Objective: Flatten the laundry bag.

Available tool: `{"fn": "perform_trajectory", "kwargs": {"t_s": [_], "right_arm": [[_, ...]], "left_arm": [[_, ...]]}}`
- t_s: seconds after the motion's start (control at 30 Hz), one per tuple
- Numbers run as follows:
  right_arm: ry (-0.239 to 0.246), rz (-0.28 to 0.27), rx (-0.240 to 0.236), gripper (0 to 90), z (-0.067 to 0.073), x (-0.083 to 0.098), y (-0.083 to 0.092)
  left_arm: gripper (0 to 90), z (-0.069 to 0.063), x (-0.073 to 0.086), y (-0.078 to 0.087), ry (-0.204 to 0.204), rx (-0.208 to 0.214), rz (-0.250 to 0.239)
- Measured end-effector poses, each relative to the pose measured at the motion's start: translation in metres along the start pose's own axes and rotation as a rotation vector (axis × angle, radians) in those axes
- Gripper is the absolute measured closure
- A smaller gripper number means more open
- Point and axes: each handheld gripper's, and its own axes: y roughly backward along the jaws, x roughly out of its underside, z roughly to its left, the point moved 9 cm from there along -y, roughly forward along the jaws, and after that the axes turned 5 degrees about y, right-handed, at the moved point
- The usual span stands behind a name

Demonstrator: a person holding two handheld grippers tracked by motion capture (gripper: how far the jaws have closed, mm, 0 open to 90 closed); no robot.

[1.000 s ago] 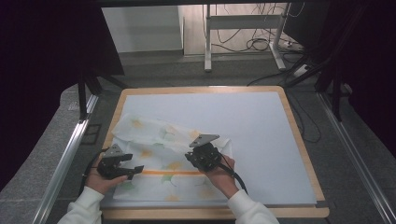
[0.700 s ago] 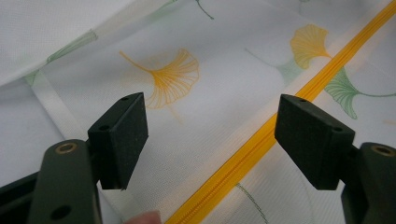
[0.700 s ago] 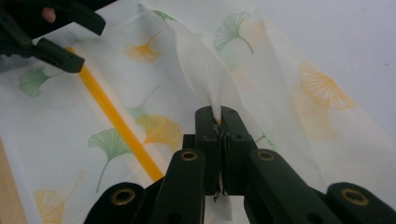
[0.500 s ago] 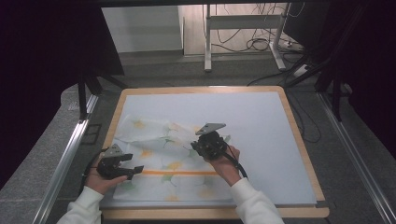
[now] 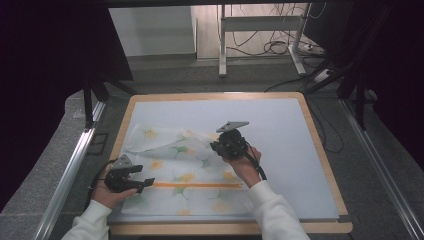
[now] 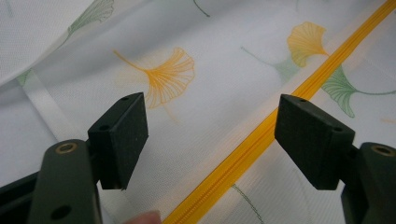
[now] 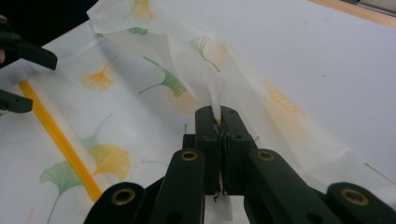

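My right gripper [image 5: 216, 146] sits out over the middle of the counter [image 5: 310, 165], my hand behind it with the wrist bent and the white sleeve [image 5: 272, 210] trailing back to the near edge. Its jaws are pressed together on a fold of the mesh bag [image 5: 190, 175]; in the right gripper view [image 7: 219, 122] a ribbed white strip of the fabric rises straight out from between the jaw tips, and the sheer cloth with its yellow and green leaf print hangs tented from that pinch.

My left gripper [image 5: 145, 184] lies low at the bag's near left end, my hand cupped under it. In the left gripper view [image 6: 210, 140] its jaws stand spread wide with nothing pinched: the cloth lies flat beyond them, and the orange zipper [image 6: 261, 135] runs slantwise between the two jaws, closer to the right-hand one. A fingertip [image 6: 142, 217] peeks in below the jaws.

The counter is a pale sheet framed by a wooden rim [image 5: 320, 145]. Past it lies grey floor, a white metal stand [image 5: 260, 30] with loose cables [image 5: 280, 47] at its feet, and dark curtains [image 5: 50, 75] on both sides.

Whether the zipper is open or shut I cannot tell, and its slider is not clear to me. The bag's far edge beyond the lifted fold is hidden from my right jaws.
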Motion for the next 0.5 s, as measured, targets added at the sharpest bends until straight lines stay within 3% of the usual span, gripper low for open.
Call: {"fn": "perform_trajectory", "kwargs": {"t_s": [0.5], "right_arm": [[-0.054, -0.008, 0.036, 86.8, -0.025, -0.013, -0.012]], "left_arm": [[25.4, 0.000, 0.001, 0.000, -0.005, 0.002, 0.004]]}}
